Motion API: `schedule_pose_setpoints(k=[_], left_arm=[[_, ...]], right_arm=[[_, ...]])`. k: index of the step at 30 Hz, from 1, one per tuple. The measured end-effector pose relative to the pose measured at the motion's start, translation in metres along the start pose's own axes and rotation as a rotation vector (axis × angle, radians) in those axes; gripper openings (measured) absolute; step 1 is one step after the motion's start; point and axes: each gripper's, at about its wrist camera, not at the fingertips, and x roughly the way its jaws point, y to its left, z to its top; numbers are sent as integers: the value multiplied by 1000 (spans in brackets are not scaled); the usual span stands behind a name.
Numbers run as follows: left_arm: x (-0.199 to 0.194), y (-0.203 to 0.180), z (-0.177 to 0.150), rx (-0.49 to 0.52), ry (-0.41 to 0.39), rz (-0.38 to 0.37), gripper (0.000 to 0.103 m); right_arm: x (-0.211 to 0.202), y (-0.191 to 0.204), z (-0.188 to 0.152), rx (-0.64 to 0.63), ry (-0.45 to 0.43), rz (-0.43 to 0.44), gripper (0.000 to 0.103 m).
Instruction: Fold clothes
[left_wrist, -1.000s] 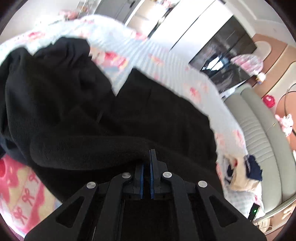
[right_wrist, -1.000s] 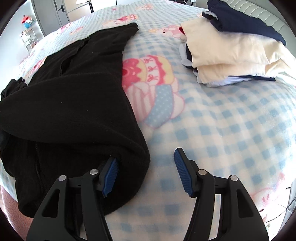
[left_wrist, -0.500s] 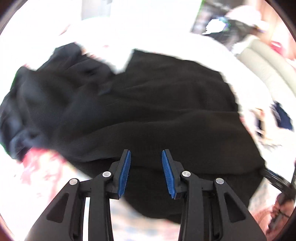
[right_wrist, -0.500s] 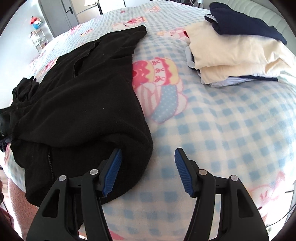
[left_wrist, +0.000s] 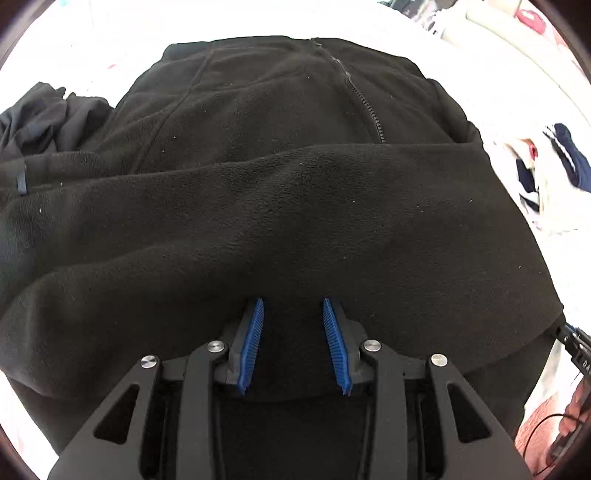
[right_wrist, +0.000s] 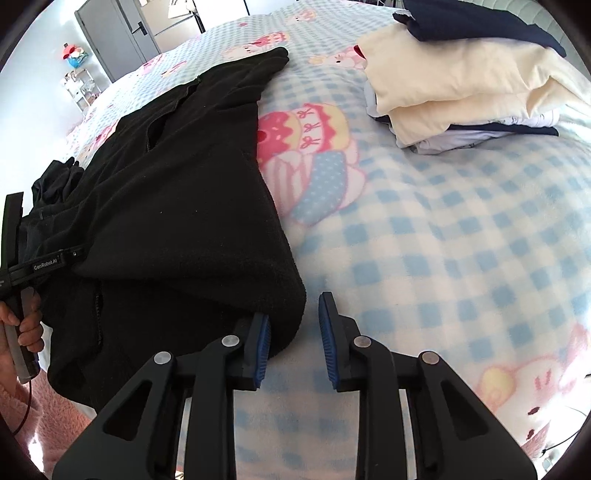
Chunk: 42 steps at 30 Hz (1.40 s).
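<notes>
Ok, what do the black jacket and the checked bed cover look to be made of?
Black jacket: looks like fleece, matte with a fine napped pile and specks of lint; a toothed zip runs down it. Checked bed cover: seems a plush fleece blanket, since its printed squares have soft, fuzzy edges.

The black zip-up fleece jacket (right_wrist: 177, 206) covers the near left of the blue-and-white checked cartoon blanket (right_wrist: 461, 258), its folded edge bulging between the right gripper's (right_wrist: 293, 334) jaws. Right of that edge the blanket lies bare and passable, up to a stack of folded cream and navy clothes (right_wrist: 465, 77) at the far right. A crumpled dark garment (left_wrist: 40, 122) blocks the jacket's far left side
</notes>
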Motion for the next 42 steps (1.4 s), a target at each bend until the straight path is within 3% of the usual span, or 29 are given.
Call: schedule_pose_setpoints(k=[4,7,8,9,13,16,18,21,26,29,33,34,35,38,42], left_arm=[[5,15,7,-39,33,-18,34],[-7,-1,10,48,72,43,33],[-12,-7,11,83,85,67,37],[-23,-16,8,130,67,76,43],[-60,-51,-8,225,-58,-45,46],[-54,-78,-8,240,-120,-97,46],[-41,-87,-8,215,-83,-113,46],[-15,-84,-18,215,8,17,52],[-14,-53,-24,121,29,-30,56],[-29,-58,-22,115,-11,-53,53],[-47,-82,-20,151,-86,-184,53],[-44,-91,-17,175,-81,-187,53],[-40,-98,-13,203,-67,-178,54],[-23,-101,-9,189,-1,-39,54],[-31,-63,-23,90,22,-48,56]], right_arm=[[0,8,-8,-99,-4,-37,27],[-6,9,-9,-120,-2,-15,29],[-10,8,-8,-113,3,8,29],[-21,10,-6,-109,-3,35,29],[-66,28,6,-122,-122,155,37],[-40,43,21,-137,-87,115,38],[-12,45,29,-122,-26,70,38],[17,36,26,-90,76,28,37],[24,23,1,-162,144,-106,40],[8,10,7,-63,107,10,40],[-13,13,24,-29,10,112,42],[-16,14,28,-22,-14,127,43],[-16,13,32,-6,-33,111,43],[-6,17,38,-9,-55,-19,43],[30,16,28,-44,76,-87,43]])
